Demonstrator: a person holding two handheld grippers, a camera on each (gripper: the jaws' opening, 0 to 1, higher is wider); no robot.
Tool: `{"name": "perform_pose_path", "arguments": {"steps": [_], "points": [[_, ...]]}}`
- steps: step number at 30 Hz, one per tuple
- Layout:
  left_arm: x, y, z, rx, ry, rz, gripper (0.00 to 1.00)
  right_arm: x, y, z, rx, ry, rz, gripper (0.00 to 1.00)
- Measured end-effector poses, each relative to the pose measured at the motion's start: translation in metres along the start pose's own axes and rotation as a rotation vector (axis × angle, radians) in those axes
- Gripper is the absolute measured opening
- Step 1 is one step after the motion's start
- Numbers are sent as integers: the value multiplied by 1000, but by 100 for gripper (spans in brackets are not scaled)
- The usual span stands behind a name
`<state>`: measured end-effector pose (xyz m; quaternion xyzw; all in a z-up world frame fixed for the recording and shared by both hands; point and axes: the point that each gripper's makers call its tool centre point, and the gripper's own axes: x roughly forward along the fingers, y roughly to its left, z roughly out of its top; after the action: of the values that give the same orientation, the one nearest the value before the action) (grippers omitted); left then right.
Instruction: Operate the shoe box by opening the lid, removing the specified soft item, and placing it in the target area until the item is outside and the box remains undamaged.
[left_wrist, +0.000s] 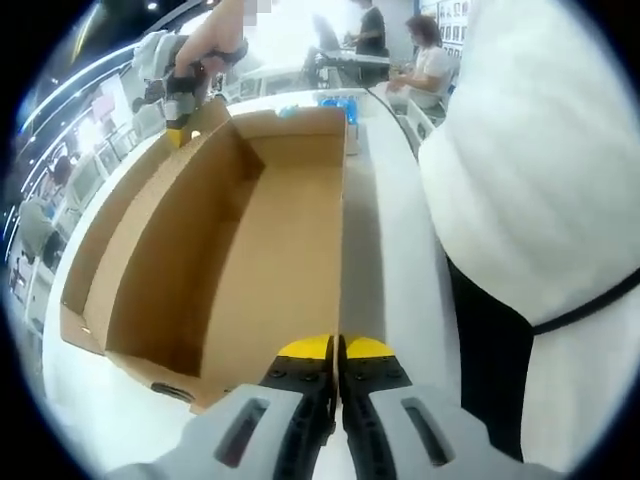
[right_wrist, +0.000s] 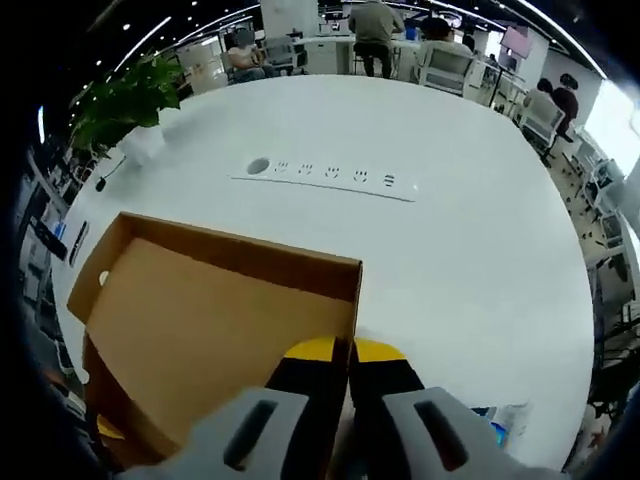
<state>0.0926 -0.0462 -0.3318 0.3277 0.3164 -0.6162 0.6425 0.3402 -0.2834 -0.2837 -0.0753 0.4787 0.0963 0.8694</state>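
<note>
Yellow-tipped jaws of the left gripper (left_wrist: 337, 352) are seen clenched on the near wall edge of the shoe box (left_wrist: 250, 250), with the right gripper (left_wrist: 180, 100) held at its far corner. In the right gripper view, the right gripper (right_wrist: 350, 352) is likewise pinched on the lid (right_wrist: 200, 320), which is raised at the desk (right_wrist: 450, 240) edge. The opening step is judged to be in hand. No soft item can be made out inside; next, the lid must be folded fully back without creasing.
</note>
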Motion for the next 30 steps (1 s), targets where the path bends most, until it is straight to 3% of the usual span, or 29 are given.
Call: {"name": "perform_pose_path", "arguments": {"steps": [2, 5, 8, 15, 21, 30], "points": [[0, 0, 0, -45, 20, -25, 1, 3, -5, -2, -43, -5, -18, 2], [0, -1, 0, -24, 11, -2, 1, -4, -6, 5, 35, -57, -3, 2], [0, -1, -1, -12, 6, 9, 1, -7, -3, 3, 8, -56, -16, 2], [0, 0, 1, -16, 6, 12, 1, -22, 1, 14, 72, -150, -38, 1], [-1, 0, 1, -15, 5, 13, 1, -39, 5, 12, 53, -168, -64, 1], [-2, 1, 1, -12, 3, 12, 1, -53, 3, 17, 101, -246, -73, 0]]}}
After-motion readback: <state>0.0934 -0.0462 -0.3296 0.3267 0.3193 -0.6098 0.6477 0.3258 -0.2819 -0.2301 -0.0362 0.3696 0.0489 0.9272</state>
